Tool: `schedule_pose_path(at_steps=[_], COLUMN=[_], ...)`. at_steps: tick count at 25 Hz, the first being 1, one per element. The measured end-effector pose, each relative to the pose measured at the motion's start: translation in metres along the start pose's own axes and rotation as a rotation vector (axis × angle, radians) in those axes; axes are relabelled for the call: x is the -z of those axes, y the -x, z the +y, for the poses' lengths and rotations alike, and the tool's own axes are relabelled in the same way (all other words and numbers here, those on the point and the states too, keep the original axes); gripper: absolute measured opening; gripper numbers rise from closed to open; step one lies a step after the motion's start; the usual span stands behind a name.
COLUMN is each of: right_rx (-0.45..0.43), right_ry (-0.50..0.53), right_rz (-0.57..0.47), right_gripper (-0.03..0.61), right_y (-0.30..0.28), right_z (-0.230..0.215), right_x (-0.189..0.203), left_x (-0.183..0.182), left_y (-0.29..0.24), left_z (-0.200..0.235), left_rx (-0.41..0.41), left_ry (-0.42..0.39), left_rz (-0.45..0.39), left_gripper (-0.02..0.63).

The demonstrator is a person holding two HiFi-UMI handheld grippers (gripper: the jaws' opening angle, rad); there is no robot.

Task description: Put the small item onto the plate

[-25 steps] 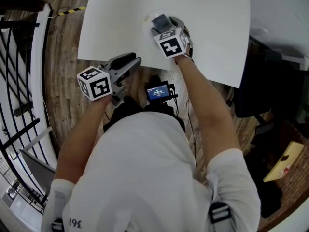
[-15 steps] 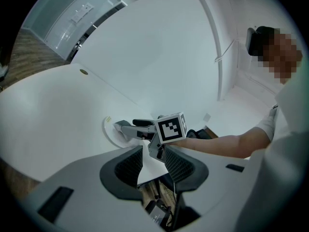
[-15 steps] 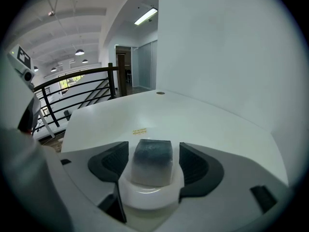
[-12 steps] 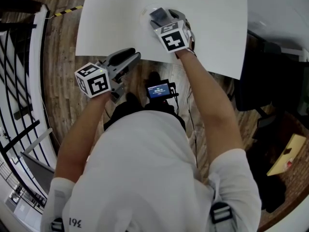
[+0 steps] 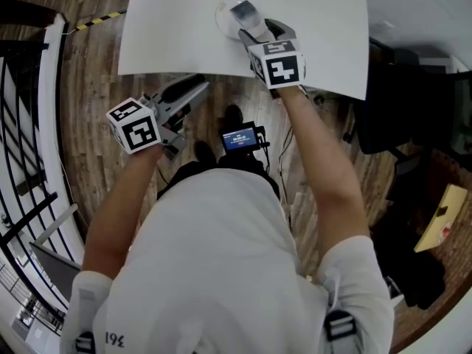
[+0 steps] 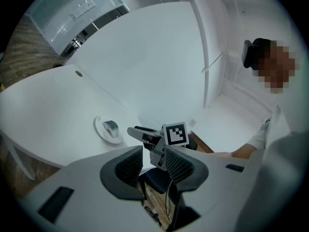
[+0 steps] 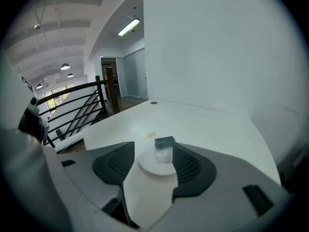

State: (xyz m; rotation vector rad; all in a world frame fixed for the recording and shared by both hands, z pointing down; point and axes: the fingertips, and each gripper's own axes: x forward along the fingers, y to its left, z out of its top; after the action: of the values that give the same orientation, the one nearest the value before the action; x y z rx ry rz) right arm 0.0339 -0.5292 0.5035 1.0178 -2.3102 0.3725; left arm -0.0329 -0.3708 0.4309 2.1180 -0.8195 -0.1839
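Note:
A small grey-and-clear block [image 5: 242, 11] rests on a little white plate [image 5: 223, 21] near the front of the white table [image 5: 169, 28]. My right gripper [image 5: 258, 32] hovers just behind the plate, pointing down at it. Its jaws are open and have just been closing, with nothing gripped. In the right gripper view the block [image 7: 164, 149] and plate [image 7: 155, 168] lie beyond the right gripper [image 7: 153, 152]. My left gripper [image 5: 188, 91] hangs off the table's front edge, open and empty. In the left gripper view the left gripper [image 6: 153, 161] faces the plate [image 6: 102, 130], the block [image 6: 111, 126] and the right gripper [image 6: 137, 132].
A black railing [image 5: 29, 146] runs along the left over wooden floor. A small screen device [image 5: 242, 139] hangs at the person's chest. A black chair [image 5: 383, 124] and a yellow box [image 5: 436, 227] stand at the right. A grommet hole [image 6: 78, 73] marks the table's far side.
My right gripper has lifted and drawn back from the plate, leaving the block on it. The left gripper has drifted up and away from the table edge.

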Motion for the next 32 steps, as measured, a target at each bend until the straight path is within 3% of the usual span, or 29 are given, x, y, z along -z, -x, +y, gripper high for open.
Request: schedule_pose_path(at_steps=[3,7,14,24,32], right_rx=[0.014,0.055,0.104,0.081,0.012], right_ry=[-0.039,-0.018,-0.026,-0.058,-0.182], right_rz=[-0.021,-0.068,-0.176,-0.256,-0.364], right_gripper=[0.203,0.12,0.002,0.002,0.002], right_y=[0.02,0.067,0.126,0.212,0.28], right_z=[0.011,0.049,0.079,0.13,0.179], right_x=[0.005,0.005,-0.008,0.003,-0.002], left_x=[0.003,0.015,0.025,0.047,0.044], left_y=[0.016,0.056,0.087,0.12,0.166], left_z=[-0.013,-0.05,-0.088,-0.148,-0.195], left_rx=[0.026,0.065,0.131,0.284,0.421], left_ry=[0.006,-0.008,-0.029,-0.023,-0.02], left_rz=[-0.023,-0.059,-0.064,-0.04,-0.069], left_gripper=[0.143,0.143,0.143,0.143,0.143])
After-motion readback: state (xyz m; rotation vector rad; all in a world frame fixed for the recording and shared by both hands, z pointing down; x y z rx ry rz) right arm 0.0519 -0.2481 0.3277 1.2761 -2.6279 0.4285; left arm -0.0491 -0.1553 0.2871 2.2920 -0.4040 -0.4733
